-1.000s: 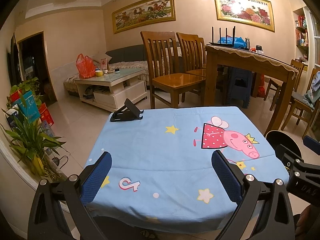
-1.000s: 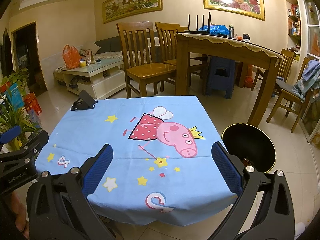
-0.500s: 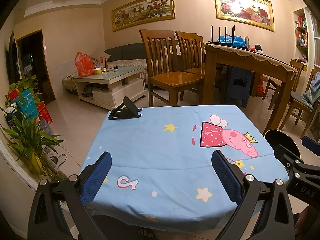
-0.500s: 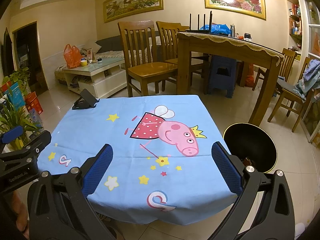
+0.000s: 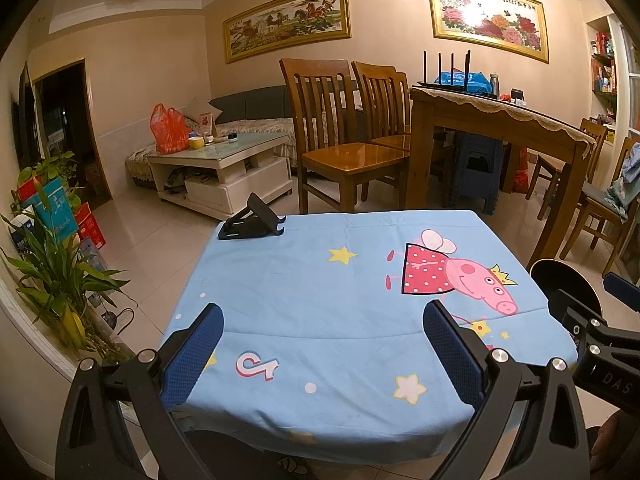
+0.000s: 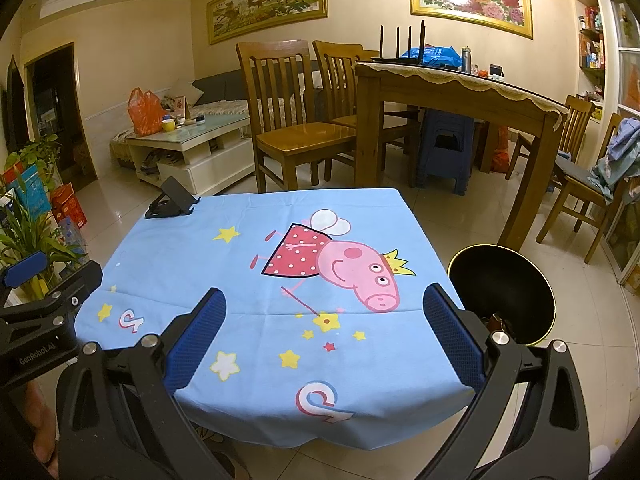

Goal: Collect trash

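while no loose trash shows on the blue cartoon-print tablecloth (image 6: pixel 280 360), some crumpled brownish scraps (image 6: pixel 496 322) lie inside the round black gold-rimmed bin (image 6: pixel 520 272), just right of the right gripper (image 6: pixel 324 336). they look light and soft, best pinched at a fold. both it and the left gripper (image 5: pixel 322 354) gape, released and empty.

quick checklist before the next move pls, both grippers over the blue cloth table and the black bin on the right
1. Left hand-held gripper open and empty: ok.
2. Right hand-held gripper open and empty: ok.
3. Black bin open, on the floor beside the table's right edge: ok.
4. Trash left on the blue tablecloth: not ok, none visible; only a black phone stand at the far left corner.
5. Bin contents: cannot tell, something brownish low inside.
6. Grippers apart from each other: ok.
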A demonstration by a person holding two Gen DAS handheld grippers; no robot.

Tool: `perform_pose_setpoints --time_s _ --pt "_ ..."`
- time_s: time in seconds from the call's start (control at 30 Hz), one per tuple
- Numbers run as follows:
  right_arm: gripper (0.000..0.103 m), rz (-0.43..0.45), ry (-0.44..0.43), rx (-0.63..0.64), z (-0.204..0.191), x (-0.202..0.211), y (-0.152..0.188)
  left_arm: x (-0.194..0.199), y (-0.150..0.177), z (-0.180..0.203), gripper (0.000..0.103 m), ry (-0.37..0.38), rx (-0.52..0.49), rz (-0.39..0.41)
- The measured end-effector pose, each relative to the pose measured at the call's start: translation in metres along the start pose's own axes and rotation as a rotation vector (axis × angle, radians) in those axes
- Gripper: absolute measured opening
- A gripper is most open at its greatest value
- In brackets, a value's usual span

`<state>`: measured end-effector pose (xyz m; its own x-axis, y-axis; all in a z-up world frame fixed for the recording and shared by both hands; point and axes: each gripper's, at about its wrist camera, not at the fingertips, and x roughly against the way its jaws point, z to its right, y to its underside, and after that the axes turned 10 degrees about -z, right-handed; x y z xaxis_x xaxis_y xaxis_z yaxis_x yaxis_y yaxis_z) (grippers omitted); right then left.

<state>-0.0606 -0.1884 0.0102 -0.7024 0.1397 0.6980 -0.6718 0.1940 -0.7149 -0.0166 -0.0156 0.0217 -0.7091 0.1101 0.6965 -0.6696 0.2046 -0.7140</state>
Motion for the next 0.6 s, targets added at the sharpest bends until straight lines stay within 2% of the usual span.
perform_pose_setpoints --time_s 0.6 --pt "0.098 -0.001 -0.001 -0.001 0.0014 0.0005 -0.0011 -0.0005 0.0010 0.0006 0.097 -0.002 0.001 0.001"
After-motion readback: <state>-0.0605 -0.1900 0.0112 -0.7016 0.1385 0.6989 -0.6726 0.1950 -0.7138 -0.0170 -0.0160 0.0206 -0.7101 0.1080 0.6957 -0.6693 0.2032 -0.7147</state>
